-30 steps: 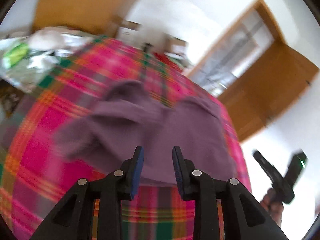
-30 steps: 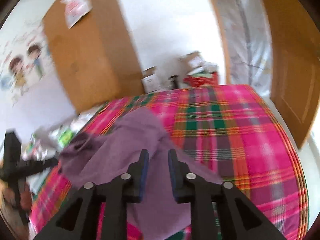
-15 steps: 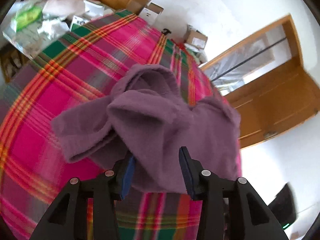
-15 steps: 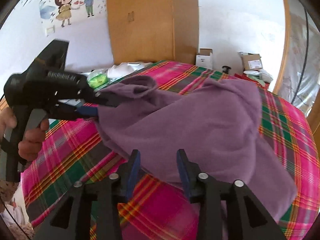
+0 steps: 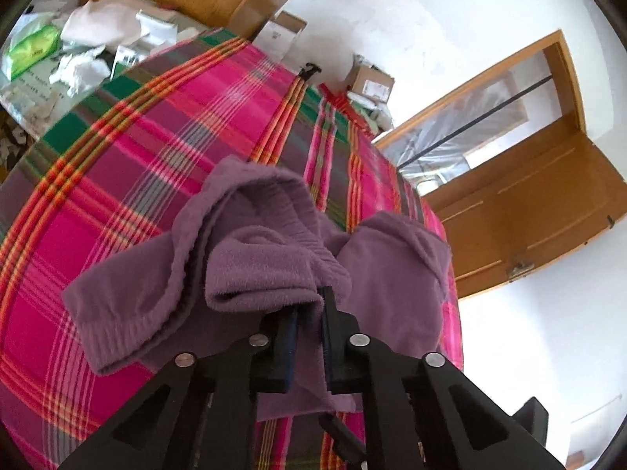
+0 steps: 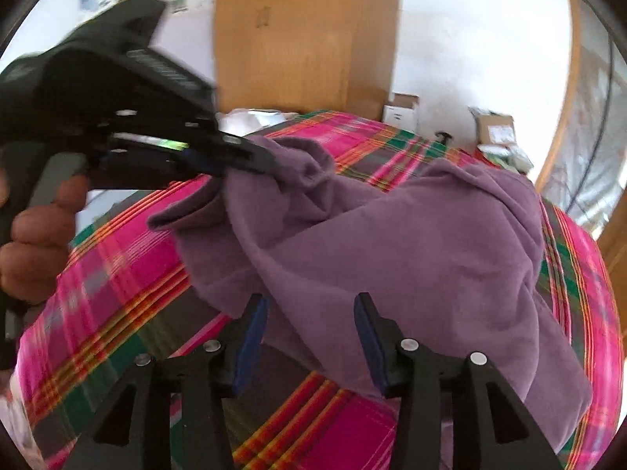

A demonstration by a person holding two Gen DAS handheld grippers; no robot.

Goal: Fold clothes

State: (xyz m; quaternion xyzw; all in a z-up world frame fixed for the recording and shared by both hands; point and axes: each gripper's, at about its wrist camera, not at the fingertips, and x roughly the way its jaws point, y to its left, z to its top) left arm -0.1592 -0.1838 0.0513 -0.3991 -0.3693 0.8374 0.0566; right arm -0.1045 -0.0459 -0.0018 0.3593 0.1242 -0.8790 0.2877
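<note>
A purple fleece garment (image 5: pixel 254 258) lies crumpled on a bed under a pink plaid sheet (image 5: pixel 117 180). My left gripper (image 5: pixel 309 309) has its jaws closing, and the pads pinch a thick fold at the garment's near edge. In the right wrist view the same garment (image 6: pixel 411 243) spreads across the sheet (image 6: pixel 117 274). There the left gripper (image 6: pixel 250 158), held by a hand (image 6: pixel 35 243), clamps the garment's upper left corner. My right gripper (image 6: pixel 311 313) hovers at the garment's near hem. Its jaws are opening, with fabric lying between the fingers but not pressed.
Bags and papers (image 5: pixel 58 51) pile up beyond the bed's far left corner. Cardboard boxes (image 5: pixel 368 82) sit against the white wall. A wooden wardrobe (image 6: pixel 305 31) stands behind the bed, and a wooden door (image 5: pixel 529 211) is at the right.
The left gripper's jaws came together on the garment's fold. The right gripper's jaws spread wider and it drew closer to the hem. The left gripper looms larger in the right wrist view.
</note>
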